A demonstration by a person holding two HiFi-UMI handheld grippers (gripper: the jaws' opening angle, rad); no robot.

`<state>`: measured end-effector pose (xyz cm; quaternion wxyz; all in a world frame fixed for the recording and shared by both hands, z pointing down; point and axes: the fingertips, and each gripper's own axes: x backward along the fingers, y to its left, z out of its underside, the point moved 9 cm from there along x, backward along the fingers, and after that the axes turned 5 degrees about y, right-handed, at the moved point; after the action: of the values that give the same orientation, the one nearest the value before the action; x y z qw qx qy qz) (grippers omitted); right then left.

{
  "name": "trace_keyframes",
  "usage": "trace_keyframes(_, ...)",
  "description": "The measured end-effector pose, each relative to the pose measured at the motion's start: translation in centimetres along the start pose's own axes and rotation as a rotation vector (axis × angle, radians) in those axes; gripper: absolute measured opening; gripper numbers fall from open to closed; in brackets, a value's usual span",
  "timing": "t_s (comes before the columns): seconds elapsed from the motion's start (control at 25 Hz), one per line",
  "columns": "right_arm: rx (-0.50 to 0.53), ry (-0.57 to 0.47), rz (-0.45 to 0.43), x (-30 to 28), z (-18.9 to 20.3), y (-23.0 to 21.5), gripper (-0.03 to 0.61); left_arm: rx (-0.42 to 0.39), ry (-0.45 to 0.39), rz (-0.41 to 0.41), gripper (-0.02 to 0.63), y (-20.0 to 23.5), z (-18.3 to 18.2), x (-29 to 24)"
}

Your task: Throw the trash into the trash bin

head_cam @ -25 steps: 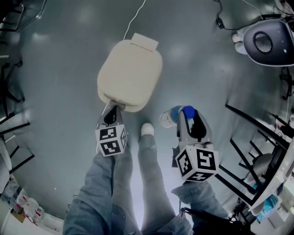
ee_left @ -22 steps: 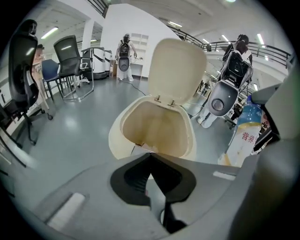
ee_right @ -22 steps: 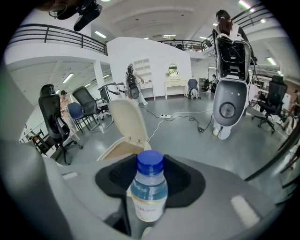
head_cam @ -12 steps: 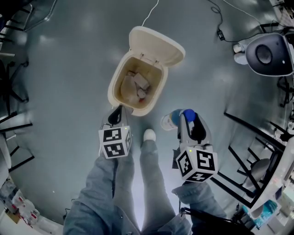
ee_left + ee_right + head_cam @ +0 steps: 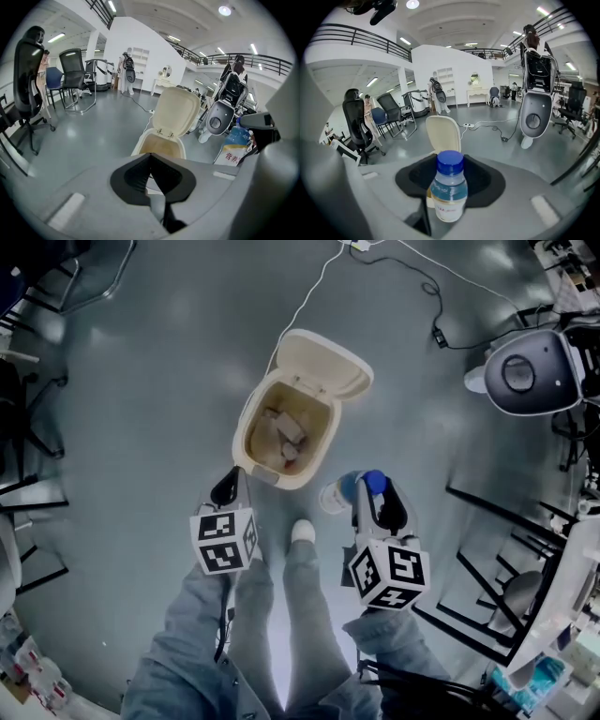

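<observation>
The cream trash bin [image 5: 314, 451] stands on the grey floor with its lid [image 5: 324, 363] swung up, and several pieces of trash lie inside. My left gripper [image 5: 228, 489] hangs just short of the bin's near rim, shut and empty; in the left gripper view its pads meet in a line below the bin [image 5: 161, 144]. My right gripper [image 5: 368, 493] is to the right of the bin, shut on a clear plastic bottle [image 5: 449, 193] with a blue cap [image 5: 450, 163]. The bottle [image 5: 338, 491] points toward the bin's right side.
A white cable [image 5: 307, 298] runs from the bin toward the far floor. A grey-and-white rounded machine [image 5: 523, 373] stands at the far right, black chair frames [image 5: 511, 540] at the right. The person's jeans and white shoe [image 5: 302, 532] are between the grippers. Office chairs [image 5: 77, 72] stand far left.
The bin's lid, closed a second ago, now stands open. Both grippers have risen, and the left one has drawn back from the bin's front edge. The bottle stays gripped.
</observation>
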<state>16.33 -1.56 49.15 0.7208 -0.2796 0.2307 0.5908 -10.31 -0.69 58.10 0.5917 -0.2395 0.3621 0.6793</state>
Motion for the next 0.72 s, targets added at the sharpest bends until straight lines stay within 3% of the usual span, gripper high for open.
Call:
trace_keyframes(0.28,0.038,-0.023,-0.045,-0.5,-2.4,2.3,0.179,0.034,-0.040,-0.021,0.009,1.2,-1.4,2.5)
trace_keyframes(0.72,0.116,0.007,-0.141,-6.7,-4.4,6.8,0.179,0.171,-0.098,-0.104,0.009,5.6,-1.9,4.7)
